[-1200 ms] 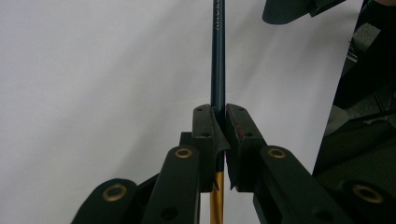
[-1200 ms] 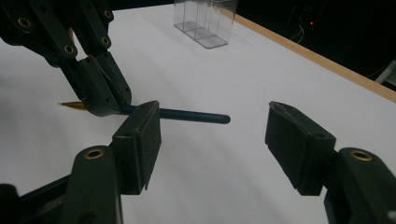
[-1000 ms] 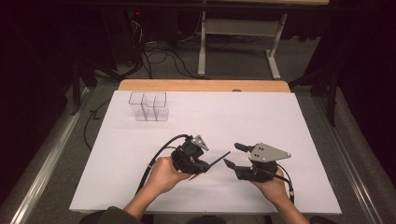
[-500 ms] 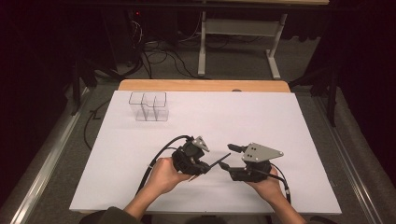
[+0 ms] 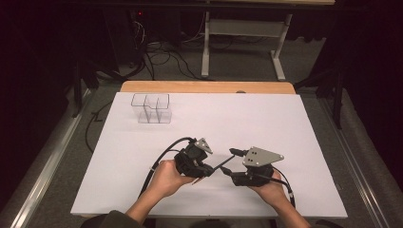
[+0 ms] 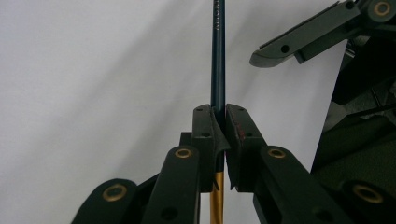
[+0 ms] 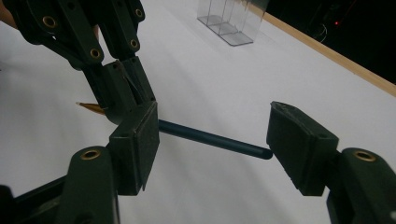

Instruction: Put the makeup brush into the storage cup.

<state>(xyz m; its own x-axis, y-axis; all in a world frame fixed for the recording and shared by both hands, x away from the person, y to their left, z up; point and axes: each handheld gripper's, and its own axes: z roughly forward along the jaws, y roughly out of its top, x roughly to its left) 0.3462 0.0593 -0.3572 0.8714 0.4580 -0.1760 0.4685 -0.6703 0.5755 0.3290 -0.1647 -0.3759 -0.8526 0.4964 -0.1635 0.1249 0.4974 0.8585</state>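
Compared with one second ago, the right gripper (image 5: 231, 165) has come closer to the left gripper (image 5: 209, 167) in the high view, moving a little toward the left of that view, and its open jaws now stand on both sides of the free end of the pencil (image 5: 219, 164). The left hand (image 5: 165, 177) has not changed its place. Its gripper is closed on the pencil: in the left gripper view the two black pads press on the dark blue shaft (image 6: 217, 56) from both sides, and the golden part near the tip comes out below them, toward the camera. The pencil is lifted above the white table (image 5: 266, 118), near the person's edge, and it points from the left gripper to the right one. In the right gripper view the jaws are wide apart; the blunt end of the pencil (image 7: 212, 139) lies between them, just beside the right-hand pad (image 7: 299, 140), but I cannot tell if it touches this pad. The pads do not press on it. The clear organizer (image 5: 151, 108) with its compartments stands well apart, at the far left part of the table. My judgement is that a handover from the left gripper to the right one is being prepared: the right jaws must close on the shaft before the left ones let go. If the left gripper releases too early, the pencil could fall on the table.
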